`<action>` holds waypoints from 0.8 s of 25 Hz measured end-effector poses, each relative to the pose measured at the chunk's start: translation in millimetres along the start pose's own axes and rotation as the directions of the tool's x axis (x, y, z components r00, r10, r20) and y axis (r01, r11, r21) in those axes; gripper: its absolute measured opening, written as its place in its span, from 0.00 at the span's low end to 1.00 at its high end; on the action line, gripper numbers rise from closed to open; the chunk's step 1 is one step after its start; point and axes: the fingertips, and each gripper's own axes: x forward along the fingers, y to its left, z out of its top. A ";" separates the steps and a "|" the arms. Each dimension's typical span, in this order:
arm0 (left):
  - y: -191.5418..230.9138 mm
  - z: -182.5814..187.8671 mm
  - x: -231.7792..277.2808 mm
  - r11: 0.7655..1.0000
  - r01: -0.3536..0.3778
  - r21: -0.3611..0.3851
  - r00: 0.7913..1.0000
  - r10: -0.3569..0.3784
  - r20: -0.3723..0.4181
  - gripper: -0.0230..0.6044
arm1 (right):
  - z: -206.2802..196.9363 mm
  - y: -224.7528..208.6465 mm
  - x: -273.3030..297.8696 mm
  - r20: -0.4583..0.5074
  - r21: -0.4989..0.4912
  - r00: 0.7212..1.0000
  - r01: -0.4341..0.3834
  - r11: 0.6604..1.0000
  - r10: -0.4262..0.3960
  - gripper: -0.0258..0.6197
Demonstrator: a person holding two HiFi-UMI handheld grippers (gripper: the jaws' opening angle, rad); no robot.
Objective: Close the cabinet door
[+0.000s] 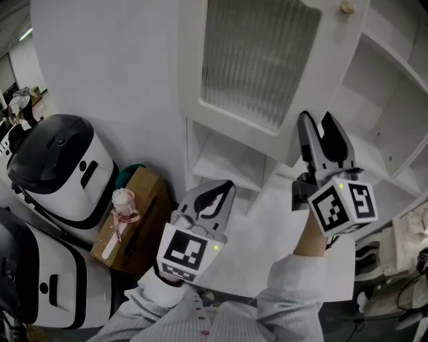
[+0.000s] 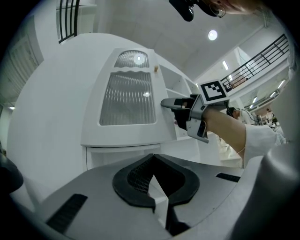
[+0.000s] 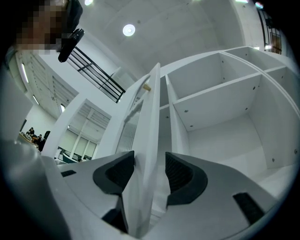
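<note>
Right gripper [image 1: 318,120] at open cabinet door [image 1: 257,63]

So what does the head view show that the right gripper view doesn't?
Only the head view shows both grippers from above, the left gripper and the right gripper, each with its marker cube. It also shows two rounded black-and-white machines and a brown cardboard box. Only the right gripper view shows its jaws standing apart on either side of the edge of the white cabinet door with ribbed glass, plus a round ceiling lamp and a black railing. Both share that door, its small wooden knob and the white open shelves.
</note>
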 end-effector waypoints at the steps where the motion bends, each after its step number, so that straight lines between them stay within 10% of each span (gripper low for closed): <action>1: -0.2 0.3 2.2 1.000 -0.001 0.001 1.000 0.001 0.000 0.05 | -0.7 -1.9 1.6 0.000 -0.002 1.000 0.002 1.000 -0.002 0.33; 20: 5.9 -5.4 39.5 0.999 -0.044 -0.005 0.999 0.043 -0.011 0.05 | -15.3 -31.1 29.3 0.015 0.068 0.999 -0.050 0.996 0.050 0.33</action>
